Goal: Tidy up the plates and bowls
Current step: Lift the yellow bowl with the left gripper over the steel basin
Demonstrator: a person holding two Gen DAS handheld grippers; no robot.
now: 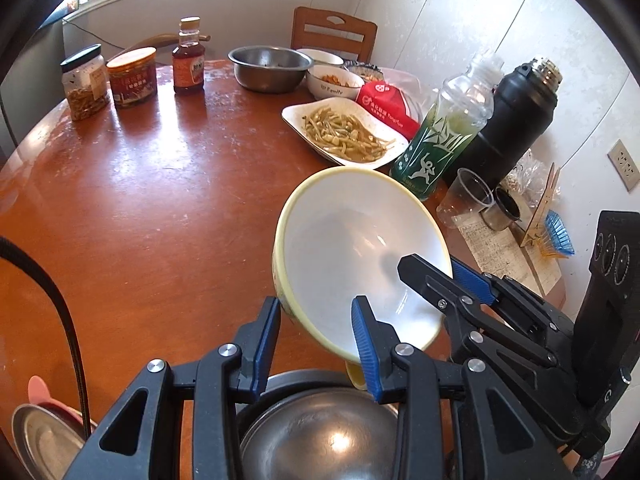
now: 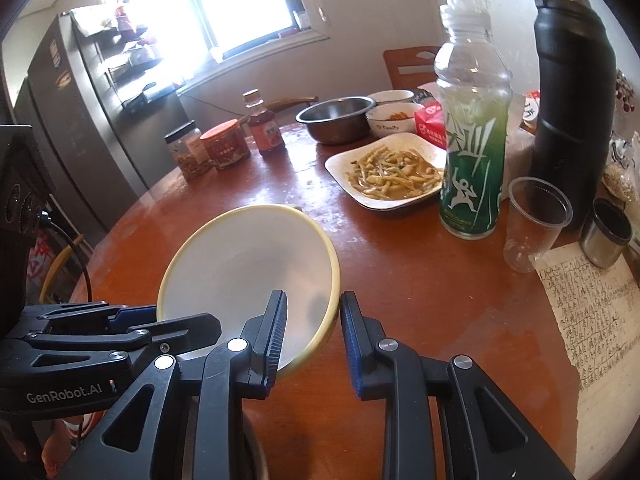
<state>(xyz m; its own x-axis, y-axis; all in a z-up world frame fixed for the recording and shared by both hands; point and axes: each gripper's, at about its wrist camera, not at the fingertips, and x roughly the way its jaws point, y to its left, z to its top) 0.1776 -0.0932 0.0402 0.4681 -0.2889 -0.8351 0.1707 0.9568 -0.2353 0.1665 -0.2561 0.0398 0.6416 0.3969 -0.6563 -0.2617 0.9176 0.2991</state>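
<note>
Steel bowl (image 1: 320, 440) beneath gripped bowl (image 1: 352, 248)

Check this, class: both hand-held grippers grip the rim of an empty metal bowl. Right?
Not quite. The bowl is white with a yellow rim, not metal, as the left wrist view shows. Both the left hand-held gripper and right hand-held gripper do grip its rim.

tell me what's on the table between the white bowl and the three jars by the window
Nothing: between the white bowl and the three jars only bare brown table shows, clearest in the left wrist view.
</note>
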